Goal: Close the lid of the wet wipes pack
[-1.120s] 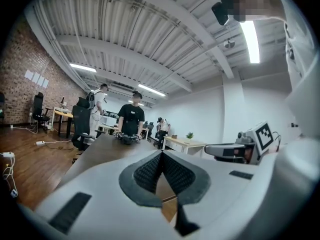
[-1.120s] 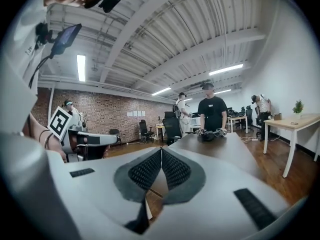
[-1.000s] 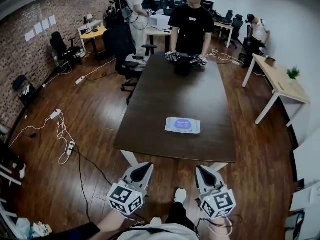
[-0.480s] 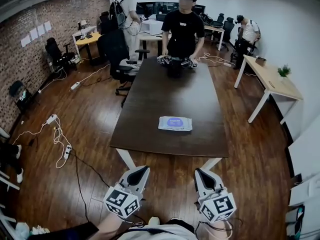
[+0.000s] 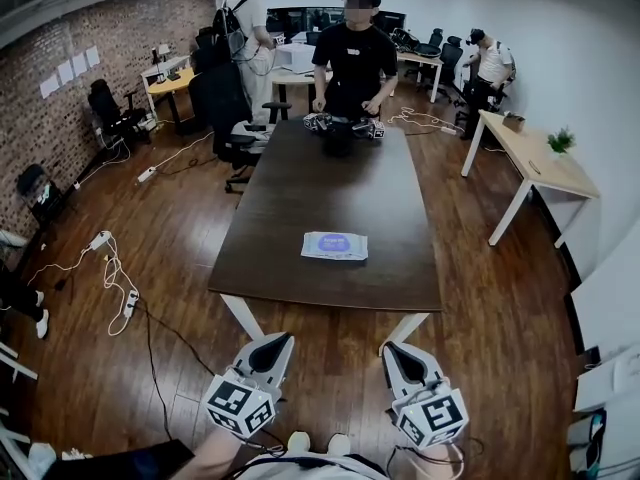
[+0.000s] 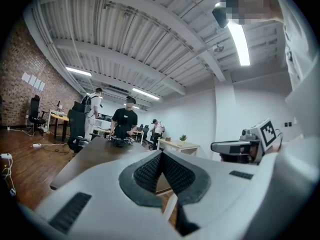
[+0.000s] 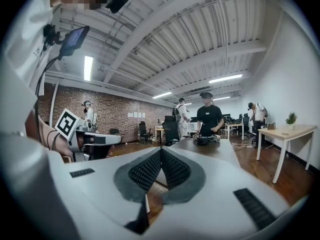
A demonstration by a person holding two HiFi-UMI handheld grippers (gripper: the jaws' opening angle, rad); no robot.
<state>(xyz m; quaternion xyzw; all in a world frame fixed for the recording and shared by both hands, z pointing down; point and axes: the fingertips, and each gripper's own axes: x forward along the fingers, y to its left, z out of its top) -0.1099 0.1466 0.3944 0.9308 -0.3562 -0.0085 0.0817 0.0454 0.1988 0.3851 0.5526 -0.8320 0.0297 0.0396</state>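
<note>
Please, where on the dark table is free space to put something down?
The table is bare between the wet wipes pack and the devices at the far end, and on both sides of the pack. The far end, by the standing person, is crowded.

an open office: pale desks (image 5: 540, 166), swivel chairs (image 5: 108, 103), monitors (image 5: 300, 18), a long dark table (image 5: 330, 193), a brick wall (image 5: 55, 118).

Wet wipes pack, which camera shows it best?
The head view: the wet wipes pack lies flat and unobstructed on the dark table. Both gripper views look level across it, and the pack cannot be made out there.
</note>
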